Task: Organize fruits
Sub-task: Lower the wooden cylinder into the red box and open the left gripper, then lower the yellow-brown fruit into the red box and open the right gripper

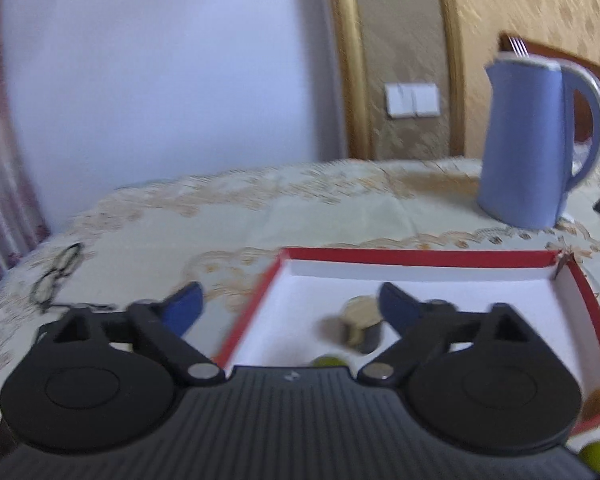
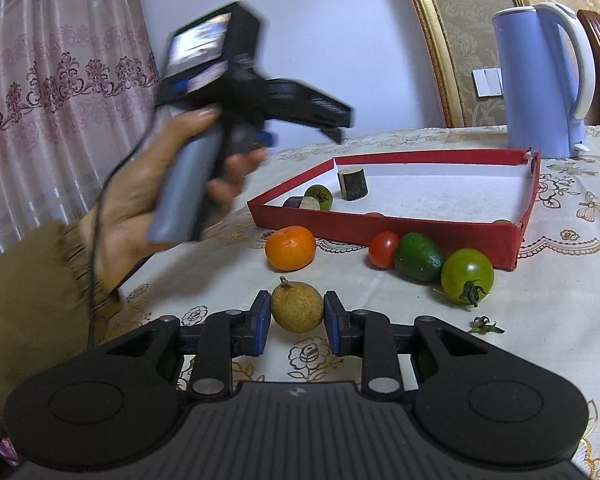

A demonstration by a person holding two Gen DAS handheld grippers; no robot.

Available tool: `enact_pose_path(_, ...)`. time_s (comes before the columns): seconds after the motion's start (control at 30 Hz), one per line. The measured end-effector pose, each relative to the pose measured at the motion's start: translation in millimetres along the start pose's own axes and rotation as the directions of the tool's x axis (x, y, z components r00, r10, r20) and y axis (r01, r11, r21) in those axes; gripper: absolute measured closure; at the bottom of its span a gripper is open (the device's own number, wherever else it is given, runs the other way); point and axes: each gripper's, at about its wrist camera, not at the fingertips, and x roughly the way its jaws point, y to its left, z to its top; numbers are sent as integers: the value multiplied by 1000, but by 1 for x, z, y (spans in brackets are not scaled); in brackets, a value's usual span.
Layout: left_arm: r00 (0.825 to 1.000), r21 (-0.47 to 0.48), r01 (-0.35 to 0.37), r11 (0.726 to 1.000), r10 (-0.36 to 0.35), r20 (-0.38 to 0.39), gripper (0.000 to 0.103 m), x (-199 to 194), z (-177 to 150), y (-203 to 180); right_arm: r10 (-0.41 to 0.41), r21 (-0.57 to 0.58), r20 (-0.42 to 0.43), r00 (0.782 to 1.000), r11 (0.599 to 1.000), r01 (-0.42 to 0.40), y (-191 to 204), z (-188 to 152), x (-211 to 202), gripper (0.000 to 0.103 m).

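Note:
A red box with a white floor (image 2: 384, 226) lies on the table; it also shows in the left wrist view (image 1: 420, 258). Inside it are a dark cut cane piece (image 2: 353, 183) (image 1: 362, 322), a small green fruit (image 2: 319, 196) and another cane piece (image 2: 300, 202). In front of the box lie an orange tangerine (image 2: 291, 248), a red tomato (image 2: 384, 249), a green avocado-like fruit (image 2: 419, 257) and a green tomato (image 2: 467, 276). My right gripper (image 2: 297, 314) is shut on a brown longan-like fruit (image 2: 297, 310). My left gripper (image 1: 290, 300) is open and empty, raised above the box's left edge.
A blue electric kettle (image 2: 540, 80) (image 1: 536, 140) stands behind the box. Glasses (image 1: 58, 274) lie on the cloth at the left. A tomato stem (image 2: 485, 326) lies at the right. Curtain and wall stand behind the table.

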Motion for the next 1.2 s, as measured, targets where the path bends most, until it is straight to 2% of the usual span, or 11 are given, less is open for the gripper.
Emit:
enact_pose_path(0.1,998,-53,-45,998,47,48,1,-26,-26,25,-9,3,1,1000,1000,9,0,0,0,75)
enact_pose_path(0.23,994,-149,-85,985,94,55,0,-44,-62,54,-25,0,-4,1000,1000,25,2,0,2,75)
enact_pose_path(0.37,996,-236,-80,969,87,20,0,-42,-83,75,-51,-1,5,999,999,51,4,-1,1,75)
enact_pose_path(0.5,996,-289,-74,954,83,20,0,-40,-86,84,-85,-17,19,996,996,85,7,-1,0,75)
enact_pose_path(0.57,997,-298,-63,952,72,19,0,-40,-88,84,-104,-34,20,994,994,105,9,1,1,75)
enact_pose_path(0.77,995,-304,-100,947,103,-4,0,-38,-90,85,-111,-36,38,993,993,112,6,16,2,75)
enact_pose_path(1.0,993,-298,-116,947,118,-11,0,-37,-90,85,-187,-83,81,979,978,194,-7,63,13,75)
enact_pose_path(1.2,993,-296,-118,948,120,-11,0,-36,-90,85,-261,-40,57,964,964,264,-40,97,48,75)
